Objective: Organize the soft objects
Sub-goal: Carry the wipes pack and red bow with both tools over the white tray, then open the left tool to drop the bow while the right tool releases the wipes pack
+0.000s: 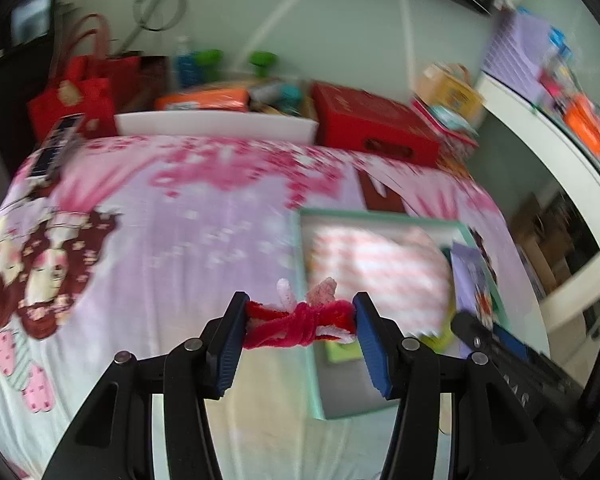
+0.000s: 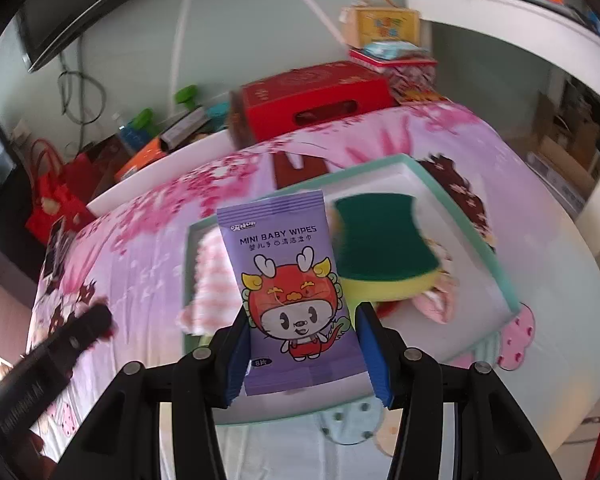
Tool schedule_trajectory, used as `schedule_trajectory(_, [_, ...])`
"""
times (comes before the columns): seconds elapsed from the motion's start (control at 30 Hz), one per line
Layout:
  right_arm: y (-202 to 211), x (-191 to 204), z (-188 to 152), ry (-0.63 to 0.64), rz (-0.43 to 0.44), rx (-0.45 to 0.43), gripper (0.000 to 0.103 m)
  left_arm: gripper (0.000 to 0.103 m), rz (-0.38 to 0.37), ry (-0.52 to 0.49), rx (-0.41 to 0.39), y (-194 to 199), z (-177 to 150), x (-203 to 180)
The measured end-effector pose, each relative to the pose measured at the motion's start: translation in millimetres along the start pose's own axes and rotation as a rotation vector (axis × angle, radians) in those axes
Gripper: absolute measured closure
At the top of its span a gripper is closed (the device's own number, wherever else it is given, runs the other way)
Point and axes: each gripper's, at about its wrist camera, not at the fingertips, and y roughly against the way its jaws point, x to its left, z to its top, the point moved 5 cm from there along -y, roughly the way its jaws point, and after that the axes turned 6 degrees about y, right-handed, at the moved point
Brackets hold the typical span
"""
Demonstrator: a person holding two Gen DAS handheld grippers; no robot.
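The red chenille bundle [image 1: 300,322], a knot of fuzzy red stems with white and pale pink ends, is clamped crosswise between the two blue pads of the left hand-held gripper [image 1: 300,334], above the near left edge of the mint-green tray [image 1: 314,364]. The purple pack of baby wipes [image 2: 290,280], printed with a cartoon dragon figure, stands upright in the right hand-held gripper [image 2: 302,344], whose blue pads press on its two long sides; it is held over the near side of the same tray. Inside the tray lie a pink and white striped cloth [image 2: 216,276] on the left and a sponge [image 2: 384,248] with a dark green top and a yellow body on the right, with a small pink soft thing [image 2: 436,300] just beside the sponge. The tray rests on a bed cover [image 1: 160,232] in lilac and pink with cartoon prints. Behind the cover stand a red box [image 1: 372,124], a red bag [image 1: 80,96] and an orange package [image 1: 204,100], all blurred.
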Motion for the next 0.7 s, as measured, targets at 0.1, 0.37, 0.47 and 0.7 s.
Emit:
schedule_trajectory(0.1, [-1, -17, -1, -0.029, -0.022, 0.009, 0.05, 0.048, -0.049, -0.043, 0.064, -13, -13, -21])
schedule_trajectory(0.37, [-8, -38, -6, -0.064, -0.051, 0.04, 0.05, 0.048, -0.064, -0.137, 0.186, -45, -45, -54])
schedule_trajectory(0.47, [-11, -37, -8, -0.052, -0.052, 0.055, 0.049, 0.048, -0.052, -0.148, 0.213, -56, -51, -56])
schedule_trajectory(0.7, [-21, -35, -11, -0.02, -0.074, 0.092, 0.046, 0.048, -0.006, -0.135, 0.236, -66, -54, -46])
